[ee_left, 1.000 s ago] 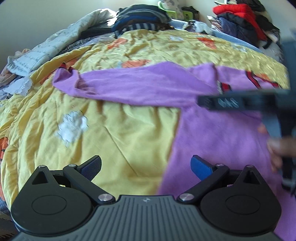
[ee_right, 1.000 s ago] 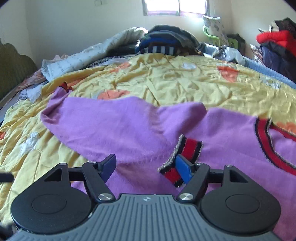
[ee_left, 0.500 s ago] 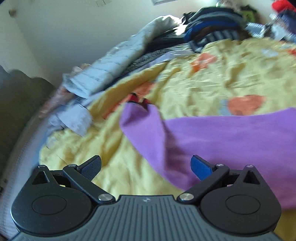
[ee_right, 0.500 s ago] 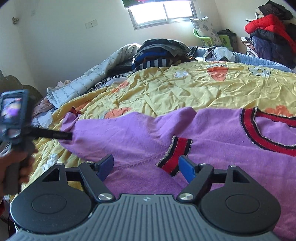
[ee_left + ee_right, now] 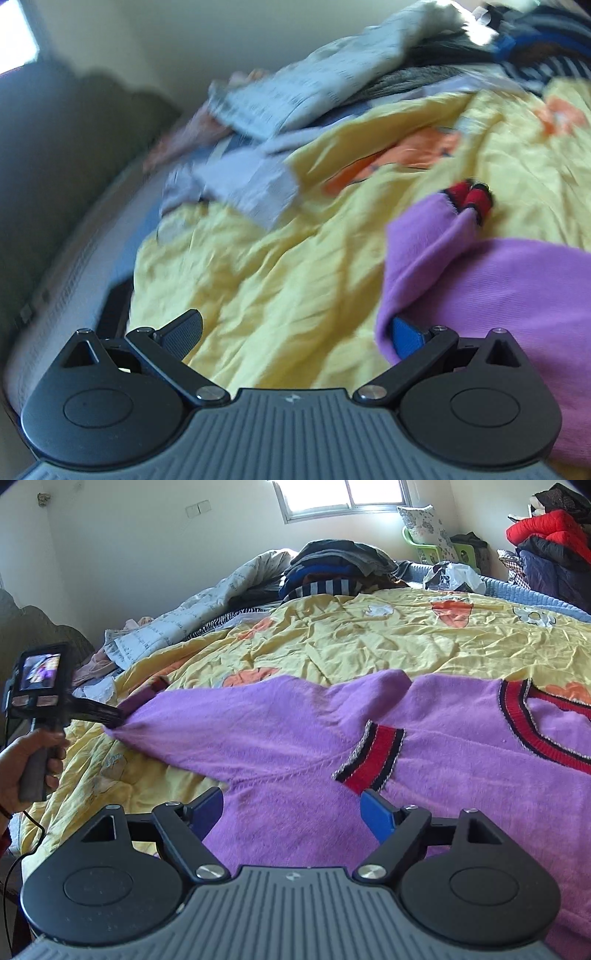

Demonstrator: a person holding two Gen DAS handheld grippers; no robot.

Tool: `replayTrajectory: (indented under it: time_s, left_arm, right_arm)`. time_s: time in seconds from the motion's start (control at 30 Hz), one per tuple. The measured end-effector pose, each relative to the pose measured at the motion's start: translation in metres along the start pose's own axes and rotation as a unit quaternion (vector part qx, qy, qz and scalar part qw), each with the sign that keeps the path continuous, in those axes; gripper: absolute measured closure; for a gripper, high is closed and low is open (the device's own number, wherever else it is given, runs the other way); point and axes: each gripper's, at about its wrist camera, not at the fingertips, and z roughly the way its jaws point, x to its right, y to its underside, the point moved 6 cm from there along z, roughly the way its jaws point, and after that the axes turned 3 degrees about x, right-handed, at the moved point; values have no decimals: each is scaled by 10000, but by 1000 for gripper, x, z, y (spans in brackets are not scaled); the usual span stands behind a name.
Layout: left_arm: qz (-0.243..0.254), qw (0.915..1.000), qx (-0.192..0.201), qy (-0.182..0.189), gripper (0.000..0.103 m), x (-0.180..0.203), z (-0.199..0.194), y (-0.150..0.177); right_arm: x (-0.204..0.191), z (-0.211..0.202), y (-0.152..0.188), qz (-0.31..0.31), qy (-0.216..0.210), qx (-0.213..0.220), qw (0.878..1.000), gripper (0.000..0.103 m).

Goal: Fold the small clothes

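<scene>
Reaching left gripper (image 5: 295, 332), jaws wide, apparently empty through blur, toward purple sweater (image 5: 295, 738) sleeve at bed's (image 5: 369, 642) left edge for folding; right gripper (image 5: 291, 808) just widening, gripping nothing.

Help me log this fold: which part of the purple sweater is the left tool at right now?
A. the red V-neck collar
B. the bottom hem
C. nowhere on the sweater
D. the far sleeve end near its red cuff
D: the left tool meets the purple sweater at the far sleeve tip, just short of its red cuff, away from the collar.
</scene>
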Motion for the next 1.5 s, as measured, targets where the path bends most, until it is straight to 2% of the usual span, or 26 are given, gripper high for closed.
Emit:
replayTrajectory:
  time_s: [0.1, 0.17, 0.3, 0.4, 0.47, 0.57, 0.7, 0.8, 0.9, 0.97, 1.0, 1.03, 1.1, 1.23, 1.3, 1.33, 1.37, 1.4, 1.43, 1.5]
  left_arm:
    - [-480, 9988, -96, -14, 0, -22, 4, 4]
    - [-570, 9983, -63, 127, 0, -26, 6, 2]
    - [-485, 9967, -22, 645, 0, -21, 12, -5]
    - [-221, 9939, 79, 1074, 0, -7, 14, -6]
    - [20, 9908, 291, 1321, 0, 2, 7, -6]
    - [529, 9782, 857, 1817, 0, 15, -14, -6]
    - [1360, 9522, 1570, 2240, 0, 29, -37, -1]
    - [1974, 9324, 2087, 2194, 0, 39, -42, 3]
    - [2384, 9214, 2104, 2233, 0, 50, -33, 4]
    - [2519, 9170, 2057, 2309, 12, 54, -26, 4]
    - [2602, 9133, 2051, 2369, 22, 56, -25, 4]
    - [2707, 9092, 2054, 2407, 26, 59, -23, 5]
    - [2940, 9030, 2093, 2333, 26, 66, -18, 5]
    - [3157, 8960, 2193, 2224, 26, 75, -9, -1]
    - [3112, 8991, 2178, 2178, 29, 77, -4, -7]
    - [3090, 9004, 2177, 2154, 44, 77, -2, -9]
    - [3089, 9025, 2131, 2111, 54, 78, 1, -10]
    - [3046, 9067, 2065, 2062, 78, 78, 5, -11]
    - [2945, 9122, 1995, 2032, 90, 77, 8, -11]
    - [2621, 9218, 1866, 2163, 93, 69, 13, -12]
  right_arm:
    - [-3, -4, 3, -50, -36, 12, 10000, 22]
    - [-5, -5, 5, -50, -56, -4, 10000, 22]
    - [-5, -7, 7, -22, -71, 4, 10000, 22]
    - [-5, -10, 8, 25, -66, 12, 10000, 22]
    - [-4, -13, 9, 51, -52, 12, 10000, 22]
    - [-4, -19, 11, 63, -37, 40, 10000, 21]
    - [-1, -26, 14, 115, 0, 64, 9999, 21]
    - [2, -28, 17, 150, 48, 67, 9999, 21]
    - [3, -27, 20, 199, 87, 30, 9998, 21]
    - [3, -26, 22, 189, 118, 7, 9998, 21]
    - [3, -25, 23, 175, 131, -1, 9998, 21]
    - [3, -24, 24, 166, 146, -17, 9998, 21]
    - [3, -22, 26, 171, 163, -58, 9997, 21]
    - [0, -22, 28, 152, 152, -67, 9997, 21]
    - [0, -23, 28, 147, 156, -61, 9998, 21]
    - [0, -24, 28, 153, 159, -59, 9997, 21]
    - [0, -25, 29, 162, 160, -55, 9997, 21]
    - [1, -25, 29, 175, 165, -50, 9997, 21]
    - [2, -26, 29, 192, 178, -47, 9996, 21]
    - [5, -28, 29, 223, 202, -34, 9995, 21]
